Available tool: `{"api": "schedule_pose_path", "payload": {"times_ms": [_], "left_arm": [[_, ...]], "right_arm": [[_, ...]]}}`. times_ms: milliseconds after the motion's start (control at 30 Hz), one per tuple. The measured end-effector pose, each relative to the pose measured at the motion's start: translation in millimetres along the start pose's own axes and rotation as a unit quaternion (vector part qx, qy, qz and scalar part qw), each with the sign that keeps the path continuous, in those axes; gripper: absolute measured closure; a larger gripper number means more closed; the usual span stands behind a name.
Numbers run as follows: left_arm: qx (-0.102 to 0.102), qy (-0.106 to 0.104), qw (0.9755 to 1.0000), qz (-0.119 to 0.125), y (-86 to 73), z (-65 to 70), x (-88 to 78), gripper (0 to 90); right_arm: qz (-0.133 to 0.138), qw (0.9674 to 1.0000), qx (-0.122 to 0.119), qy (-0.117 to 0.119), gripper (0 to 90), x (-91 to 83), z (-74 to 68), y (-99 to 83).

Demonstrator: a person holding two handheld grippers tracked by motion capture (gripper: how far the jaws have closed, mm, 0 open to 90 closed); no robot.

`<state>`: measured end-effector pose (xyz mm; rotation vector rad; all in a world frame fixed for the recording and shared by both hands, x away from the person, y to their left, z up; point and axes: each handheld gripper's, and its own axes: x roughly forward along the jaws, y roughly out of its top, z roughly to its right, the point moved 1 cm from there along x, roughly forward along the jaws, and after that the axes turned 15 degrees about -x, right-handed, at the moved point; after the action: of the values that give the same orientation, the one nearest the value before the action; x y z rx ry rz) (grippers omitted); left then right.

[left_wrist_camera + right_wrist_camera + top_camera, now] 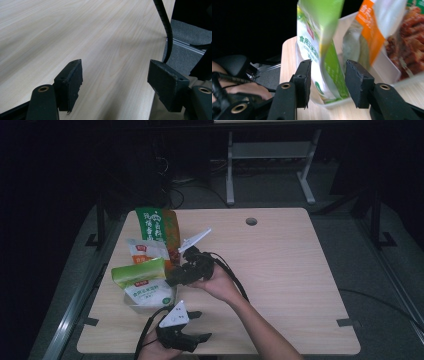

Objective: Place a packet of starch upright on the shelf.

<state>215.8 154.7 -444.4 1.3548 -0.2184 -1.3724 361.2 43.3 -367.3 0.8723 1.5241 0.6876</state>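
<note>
At the left-centre of the high view a clear plastic tray [131, 303] on the desk [280, 270] holds upright food pouches, and the right tongs [176, 276] straddle the green-and-white pouch [325, 67] at its near end, pads half spread and not pressing it. To seat this pouch well, I judge the right tongs should stay spread, back away along the pouch's plane without snagging its edge, and leave it leaning against the orange-and-white pouch [372, 37] behind. The left tongs [192, 326] hang wide and empty over bare desk at the bottom of the frame.
</note>
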Motion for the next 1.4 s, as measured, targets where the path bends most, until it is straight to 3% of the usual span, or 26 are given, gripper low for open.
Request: {"api": "schedule_pose_path", "payload": {"times_ms": [167,333,700,1400], "left_arm": [[-0.004,-0.001,1.0,0.0,0.4,-0.8,-0.7,27.6],[0.004,0.002,1.0,-0.001,0.7,-2.1,-1.6,27.6],[-0.006,0.005,1.0,0.003,0.6,-3.9,-3.2,27.6],[-0.009,0.001,0.9999,0.006,-0.1,-4.8,-2.3,27.6]], "right_arm": [[-0.002,0.9999,0.009,-0.013,51.8,-13.6,2.0,-9.1],[0.004,0.9995,0.023,-0.023,48.8,-29.8,3.3,-17.2],[-0.006,0.9971,0.049,-0.059,44.0,-64.3,10.1,-42.6],[-0.005,0.9916,0.086,-0.096,37.3,-106.1,14.5,-78.3]]}}
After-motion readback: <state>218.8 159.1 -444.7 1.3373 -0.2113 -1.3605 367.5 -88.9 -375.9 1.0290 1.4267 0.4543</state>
